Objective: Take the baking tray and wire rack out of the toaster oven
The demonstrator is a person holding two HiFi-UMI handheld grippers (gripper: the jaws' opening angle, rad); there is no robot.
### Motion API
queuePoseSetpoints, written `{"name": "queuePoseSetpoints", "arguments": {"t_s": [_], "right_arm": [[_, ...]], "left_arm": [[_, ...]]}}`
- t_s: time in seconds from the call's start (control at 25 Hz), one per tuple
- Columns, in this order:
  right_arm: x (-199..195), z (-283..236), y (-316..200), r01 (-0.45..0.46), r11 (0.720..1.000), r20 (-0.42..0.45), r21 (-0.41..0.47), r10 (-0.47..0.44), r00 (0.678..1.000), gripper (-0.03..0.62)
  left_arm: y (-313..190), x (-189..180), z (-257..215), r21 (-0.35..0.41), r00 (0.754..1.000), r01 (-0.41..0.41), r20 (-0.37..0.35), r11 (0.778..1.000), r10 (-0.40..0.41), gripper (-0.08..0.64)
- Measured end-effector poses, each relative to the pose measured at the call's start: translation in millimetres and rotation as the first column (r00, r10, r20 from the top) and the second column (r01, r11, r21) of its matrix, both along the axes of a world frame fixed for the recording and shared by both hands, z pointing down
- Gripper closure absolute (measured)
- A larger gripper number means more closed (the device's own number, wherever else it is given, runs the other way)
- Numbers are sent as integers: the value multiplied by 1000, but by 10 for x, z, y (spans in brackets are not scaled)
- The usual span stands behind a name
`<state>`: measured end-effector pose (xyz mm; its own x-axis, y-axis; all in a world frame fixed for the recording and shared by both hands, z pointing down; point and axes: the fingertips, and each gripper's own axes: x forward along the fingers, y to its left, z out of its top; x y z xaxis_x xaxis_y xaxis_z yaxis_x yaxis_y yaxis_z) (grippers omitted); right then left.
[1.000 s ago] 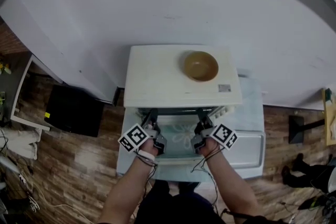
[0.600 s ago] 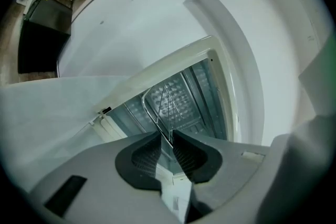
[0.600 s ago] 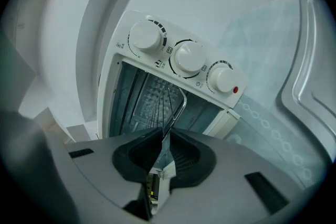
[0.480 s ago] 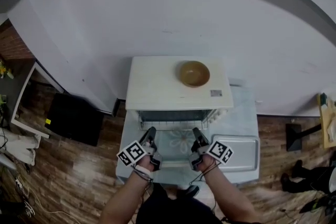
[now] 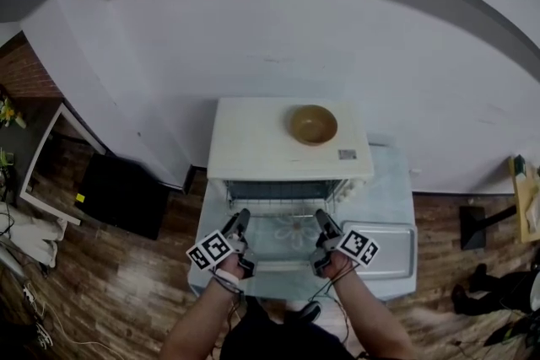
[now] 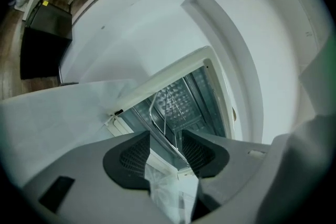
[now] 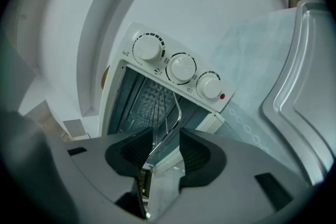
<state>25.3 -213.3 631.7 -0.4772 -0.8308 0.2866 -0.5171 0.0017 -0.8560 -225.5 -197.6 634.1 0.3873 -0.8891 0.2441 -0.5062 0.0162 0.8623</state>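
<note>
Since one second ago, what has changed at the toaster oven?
The left gripper and right gripper drew back from the toaster oven toward the person, pulling the wire rack partly out. Their jaws have just been opening, letting go; the rack's front wire sits loose between them. The bowl on top and the baking tray beside the oven stayed put.
</note>
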Motion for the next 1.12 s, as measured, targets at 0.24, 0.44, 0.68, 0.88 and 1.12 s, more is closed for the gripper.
{"name": "queuePoseSetpoints", "arguments": {"t_s": [0.24, 0.44, 0.68, 0.88, 1.12], "right_arm": [[178, 14, -162, -6, 999, -57, -51, 4, 998, 417], [175, -12, -307, 86, 996, -175, -34, -91, 980, 448], [147, -36, -229, 143, 989, -225, -35, -147, 963, 485], [172, -51, 2, 166, 986, -202, -32, -169, 965, 489], [201, -135, 283, 185, 983, -200, -17, -185, 962, 489]], "left_arm": [[-190, -340, -70, -9, 999, 5, 42, 1000, -5, 374], [-313, -295, -40, -70, 953, -158, 251, 985, 171, 401], [-204, -245, -60, -76, 911, -230, 334, 970, 242, 437], [28, -211, -88, -68, 906, -250, 334, 966, 258, 436], [311, -179, -187, -39, 902, -271, 338, 962, 268, 433]]}}
